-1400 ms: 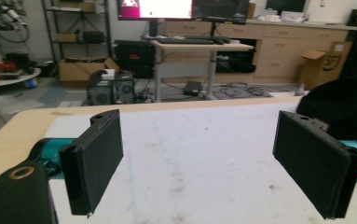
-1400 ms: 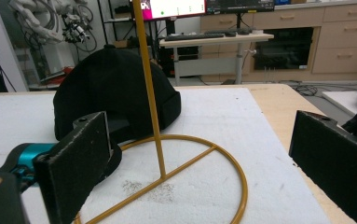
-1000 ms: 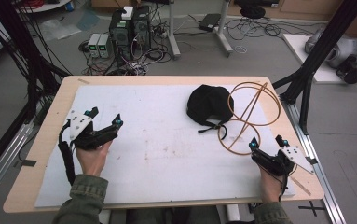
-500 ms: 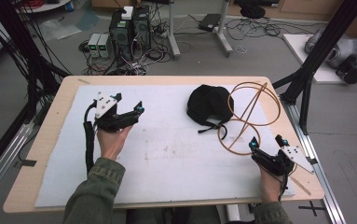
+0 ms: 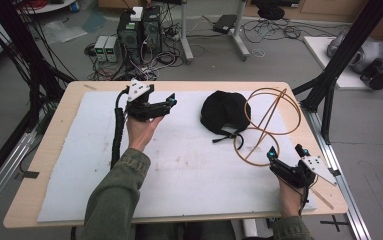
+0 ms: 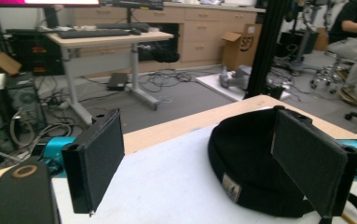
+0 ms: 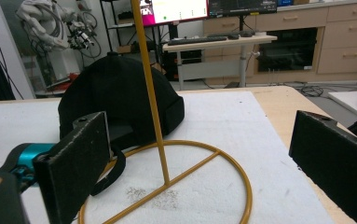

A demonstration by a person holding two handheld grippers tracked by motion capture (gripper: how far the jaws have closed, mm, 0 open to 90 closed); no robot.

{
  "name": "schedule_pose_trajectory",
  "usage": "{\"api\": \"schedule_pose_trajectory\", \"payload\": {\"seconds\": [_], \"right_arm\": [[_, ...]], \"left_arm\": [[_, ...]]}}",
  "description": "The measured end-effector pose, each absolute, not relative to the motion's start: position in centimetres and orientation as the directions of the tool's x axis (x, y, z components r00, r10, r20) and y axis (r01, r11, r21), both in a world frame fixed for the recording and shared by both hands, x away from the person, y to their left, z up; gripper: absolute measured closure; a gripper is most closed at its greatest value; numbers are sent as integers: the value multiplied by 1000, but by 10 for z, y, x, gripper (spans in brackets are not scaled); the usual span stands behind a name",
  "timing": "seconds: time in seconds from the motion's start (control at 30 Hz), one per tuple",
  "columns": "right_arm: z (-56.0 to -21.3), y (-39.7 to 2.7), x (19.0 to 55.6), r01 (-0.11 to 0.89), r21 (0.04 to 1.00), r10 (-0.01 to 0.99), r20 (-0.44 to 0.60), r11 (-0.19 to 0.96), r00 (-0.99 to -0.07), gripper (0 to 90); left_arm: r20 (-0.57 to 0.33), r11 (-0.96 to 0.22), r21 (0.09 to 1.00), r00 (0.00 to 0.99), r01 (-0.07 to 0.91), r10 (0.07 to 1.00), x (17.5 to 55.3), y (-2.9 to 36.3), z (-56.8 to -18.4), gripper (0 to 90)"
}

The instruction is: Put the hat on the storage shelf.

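Between the two grippers, toward the far side of the table (image 5: 54, 130), the black cap (image 5: 225, 113) is sitting on the white mat (image 5: 189, 170): ahead and right of the left gripper (image 5: 171, 102), ahead and left of the right gripper (image 5: 287, 152). Cap is lying soft and domed, dark knit-like fabric, a small label on its band in the left gripper view (image 6: 230, 185); label text is too small to read. Its strap (image 5: 226, 135) is trailing toward the gold wire stand (image 5: 269, 120).

In the left gripper view, the right pad is covering part of the cap's side. In the right gripper view the stand's upright rod is crossing in front of the cap (image 7: 120, 93), and the rod's top is getting cut off by the frame edge. Stand (image 7: 167, 177) is thin metal, round base ring with cross spokes.

Left gripper is hovering wide, gripping nothing, cap just ahead. Right gripper is gaping wide too, nothing held, facing the stand's base ring.
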State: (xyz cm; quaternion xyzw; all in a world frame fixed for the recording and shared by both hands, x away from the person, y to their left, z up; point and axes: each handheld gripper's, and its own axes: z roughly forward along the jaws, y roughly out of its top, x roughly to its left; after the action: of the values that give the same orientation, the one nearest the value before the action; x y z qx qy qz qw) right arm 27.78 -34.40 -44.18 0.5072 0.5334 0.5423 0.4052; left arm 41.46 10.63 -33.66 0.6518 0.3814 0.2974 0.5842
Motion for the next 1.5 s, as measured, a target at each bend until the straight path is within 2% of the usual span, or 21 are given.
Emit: {"api": "schedule_pose_trajectory", "payload": {"seconds": [0.2,0.27,0.7,1.5], "right_arm": [[-442,-344,278,99,990,980,118,-103,-160,44],[-441,-345,278,100,990,980,119,-104,-160,44],[-442,-345,280,96,990,979,116,-101,-167,44],[-442,-342,282,96,990,978,115,-99,-175,44]], "left_arm": [[-62,-22,990,568,140,821,433,84,-338,171],[-75,-27,985,573,168,816,443,75,-341,168],[-85,-57,977,622,205,778,470,31,-355,163],[-118,-102,953,660,286,742,491,-25,-402,176]]}}
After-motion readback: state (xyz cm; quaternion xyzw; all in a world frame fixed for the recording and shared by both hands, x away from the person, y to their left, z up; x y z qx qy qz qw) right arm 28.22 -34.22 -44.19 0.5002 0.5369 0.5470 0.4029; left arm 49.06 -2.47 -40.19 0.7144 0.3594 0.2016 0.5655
